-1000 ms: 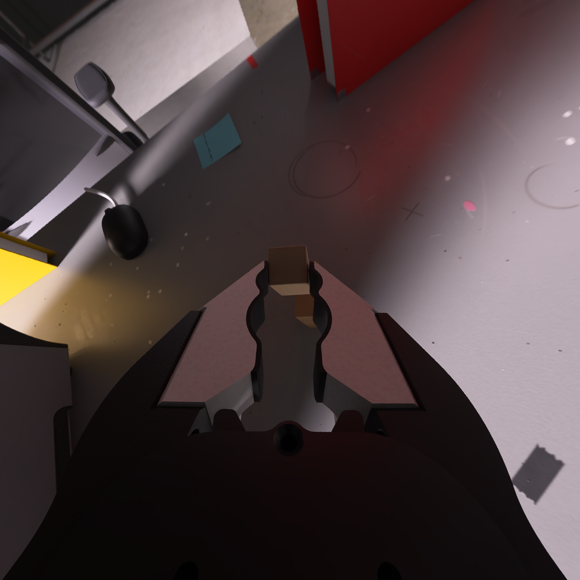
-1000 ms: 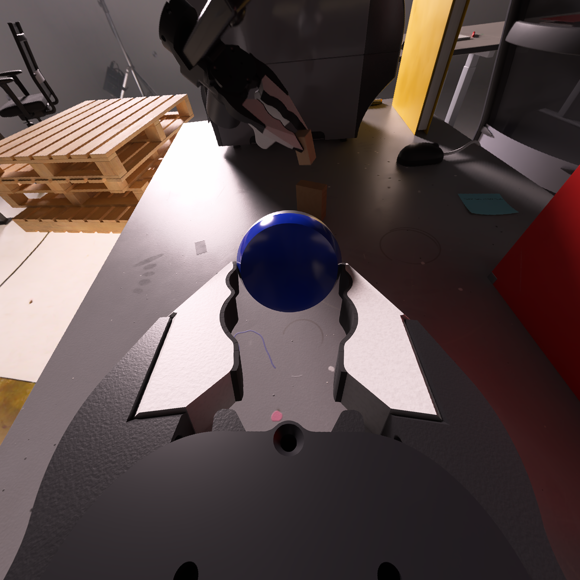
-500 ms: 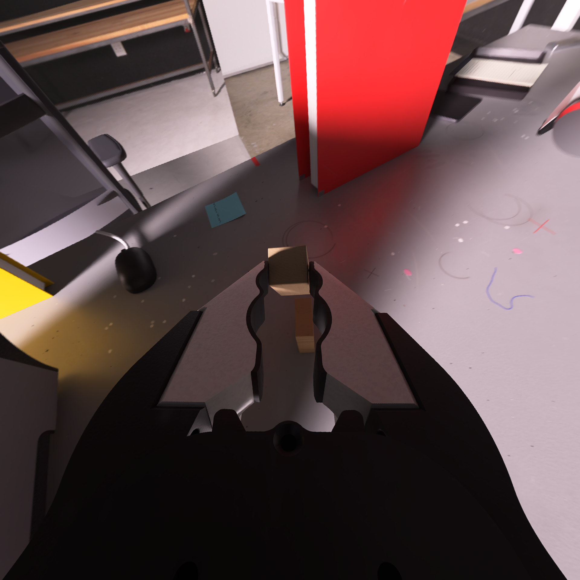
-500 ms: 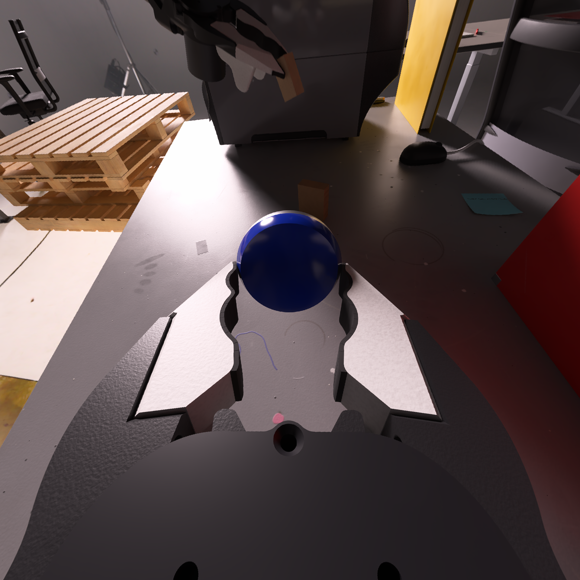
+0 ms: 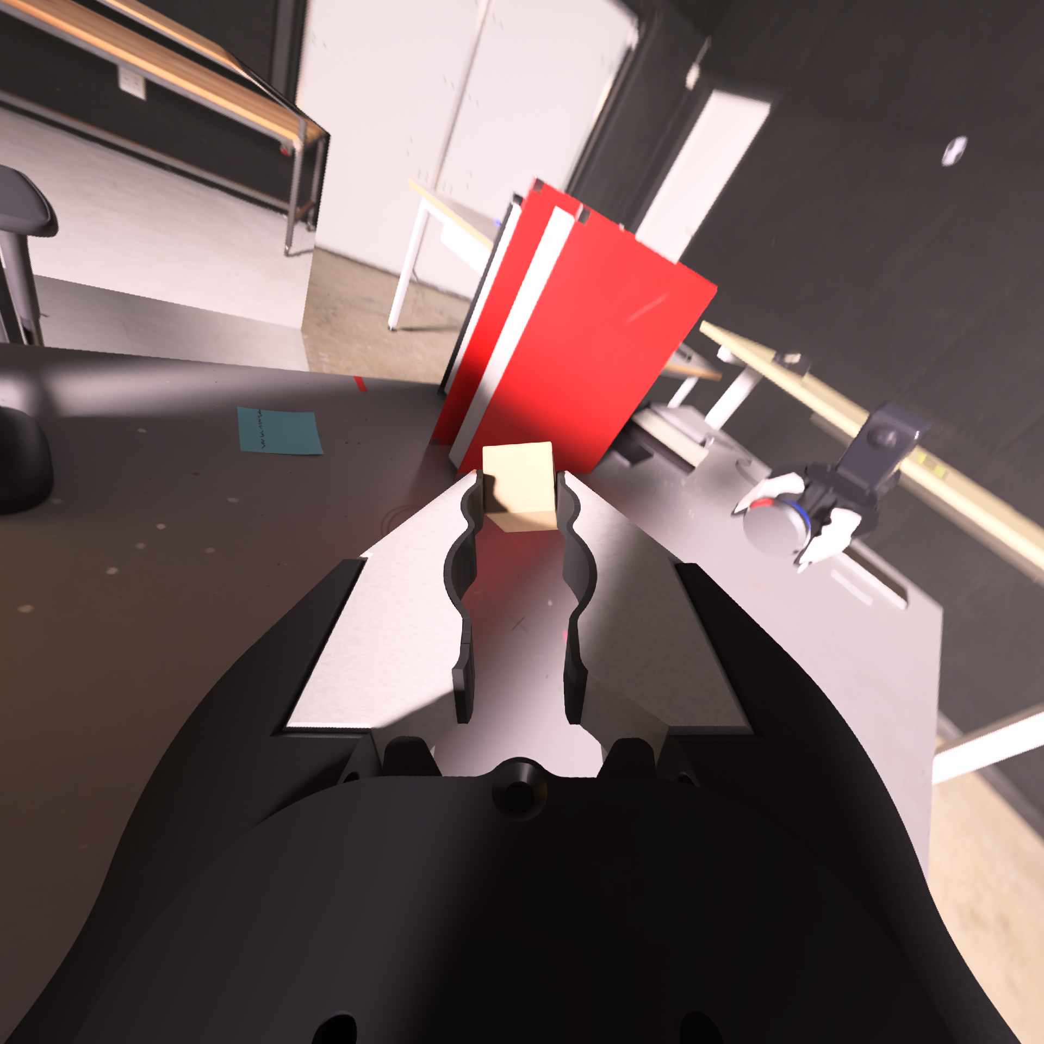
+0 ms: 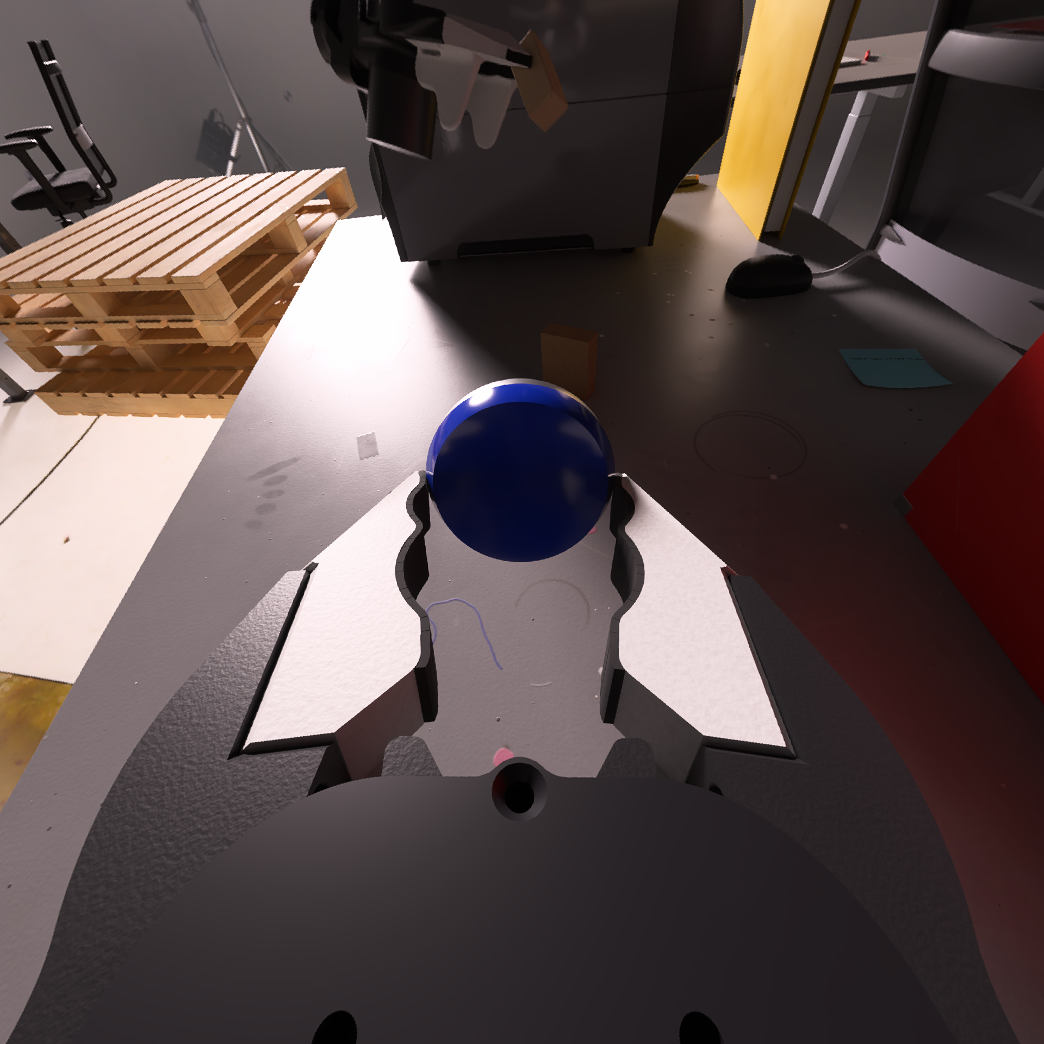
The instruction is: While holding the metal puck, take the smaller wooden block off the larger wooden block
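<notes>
Left wrist view
Left gripper (image 5: 518, 497): jaws pinch the smaller wooden block (image 5: 517, 486) at the fingertips, held in the air above the table (image 5: 169, 536).
Red panel (image 5: 570, 339): stands upright at 12 o'clock, just behind the block.
Teal note (image 5: 278, 430): flat on the table at 10 o'clock.
Right gripper (image 5: 802, 522): far off at 2 o'clock, clamped on the metal puck (image 5: 777, 526), whose grey face and blue rim show.

Right wrist view
Right gripper (image 6: 518, 486): jaws pressed against both sides of the metal puck (image 6: 518, 474), its blue face towards the camera, held above the table (image 6: 339, 395).
Larger wooden block (image 6: 568, 356): upright on the table at 12 o'clock, just beyond the puck, its top bare.
Left gripper (image 6: 520, 59): high at 12 o'clock, well above the larger block, with the smaller wooden block (image 6: 542, 82) tilted between its fingers.
Computer mouse (image 6: 768, 275): black, on the table at 1 o'clock.
Teal note (image 6: 890, 367): at 2 o'clock.
Wooden pallets (image 6: 164, 282): stacked beside the table at 10 o'clock.
</notes>
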